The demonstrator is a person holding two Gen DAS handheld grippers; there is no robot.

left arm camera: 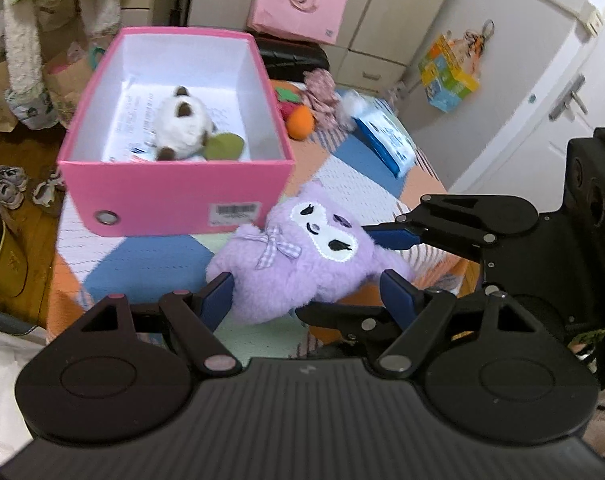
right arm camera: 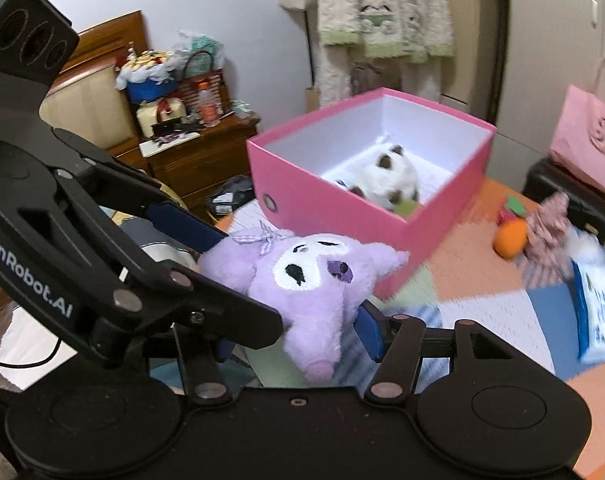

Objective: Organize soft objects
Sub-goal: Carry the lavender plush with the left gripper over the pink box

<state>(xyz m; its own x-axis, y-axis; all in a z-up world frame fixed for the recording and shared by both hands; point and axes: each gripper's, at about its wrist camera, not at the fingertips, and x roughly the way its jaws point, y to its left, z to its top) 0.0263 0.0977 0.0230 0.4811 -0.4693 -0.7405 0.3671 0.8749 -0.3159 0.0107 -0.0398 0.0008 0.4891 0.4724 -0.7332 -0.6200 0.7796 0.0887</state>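
A purple plush toy [left arm camera: 302, 256] with a white face and a checked bow is held just in front of an open pink box [left arm camera: 174, 196]. My left gripper [left arm camera: 306, 296] is shut on its lower body. My right gripper [left arm camera: 386, 256], entering from the right, is shut on its head side. In the right wrist view the purple plush [right arm camera: 314, 280] sits between my right gripper's [right arm camera: 298, 332] blue pads, with my left gripper [right arm camera: 214, 280] clamped on it from the left. A white and brown plush [left arm camera: 182, 120] lies inside the box [right arm camera: 342, 216].
An orange plush fruit [left arm camera: 300, 120], a floral cloth item [left arm camera: 322, 92] and a blue and white packet [left arm camera: 386, 140] lie on the patchwork cover [left arm camera: 142, 260] beyond the box. A pink bag [left arm camera: 298, 4] stands behind. A wooden cabinet [right arm camera: 198, 156] stands at the left.
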